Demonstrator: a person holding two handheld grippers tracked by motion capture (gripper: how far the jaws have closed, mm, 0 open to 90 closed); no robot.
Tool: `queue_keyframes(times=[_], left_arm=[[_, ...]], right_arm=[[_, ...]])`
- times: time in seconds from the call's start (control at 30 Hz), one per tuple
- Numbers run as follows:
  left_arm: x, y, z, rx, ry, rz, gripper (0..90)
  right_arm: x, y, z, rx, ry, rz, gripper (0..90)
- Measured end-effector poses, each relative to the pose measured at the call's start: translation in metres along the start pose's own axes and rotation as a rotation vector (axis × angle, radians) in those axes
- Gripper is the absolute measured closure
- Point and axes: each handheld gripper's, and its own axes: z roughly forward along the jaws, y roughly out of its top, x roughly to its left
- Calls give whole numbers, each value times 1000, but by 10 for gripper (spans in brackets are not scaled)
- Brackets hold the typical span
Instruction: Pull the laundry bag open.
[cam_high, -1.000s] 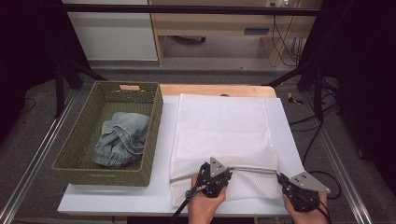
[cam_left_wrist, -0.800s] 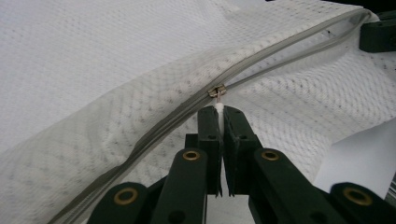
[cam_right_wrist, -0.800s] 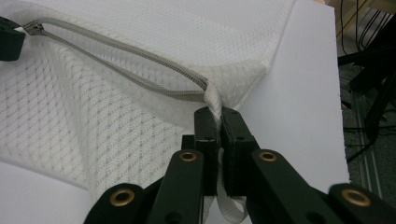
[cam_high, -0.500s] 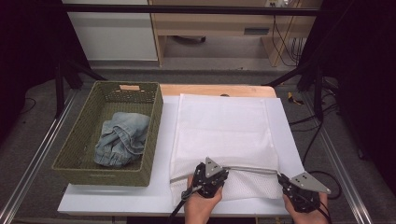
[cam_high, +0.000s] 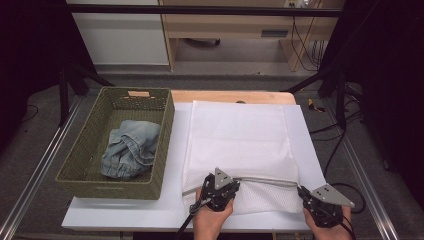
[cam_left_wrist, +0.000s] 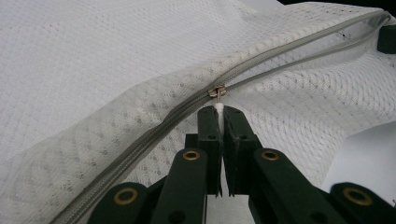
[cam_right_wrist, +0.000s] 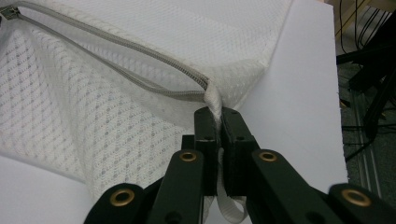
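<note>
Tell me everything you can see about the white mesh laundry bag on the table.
The white mesh laundry bag lies flat on the white table top, right of the green wicker basket. Its weave is diamond-patterned netting. A grey zipper runs across its near end, partly open. The left gripper is shut on the slider's white pull tab; the right gripper is shut on a white fabric loop at the zipper's end, at the bag's corner.

A: Any writing to call out here? A brand, a number, anything?

B: Nothing legible. The tan tag (cam_high: 138, 93) on the basket (cam_high: 80, 172) rim is too small to read, and the mesh bag (cam_high: 240, 135) is plain white with no print.
</note>
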Motion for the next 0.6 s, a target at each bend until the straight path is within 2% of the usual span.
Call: queue_keyframes(times=[0.13, 0.23, 0.53, 0.6], left_arm=[[4, -2, 1, 1, -5, -17, 868], [5, -1, 1, 4, -5, 0, 867], [6, -2, -2, 9, 2, -6, 868], [8, -3, -2, 17, -3, 4, 868]], right_arm=[[-1, 0, 1, 5, 5, 1, 865], [-1, 0, 1, 4, 2, 3, 865], [-1, -1, -1, 4, 5, 9, 864], [-2, -1, -1, 6, 4, 11, 864]])
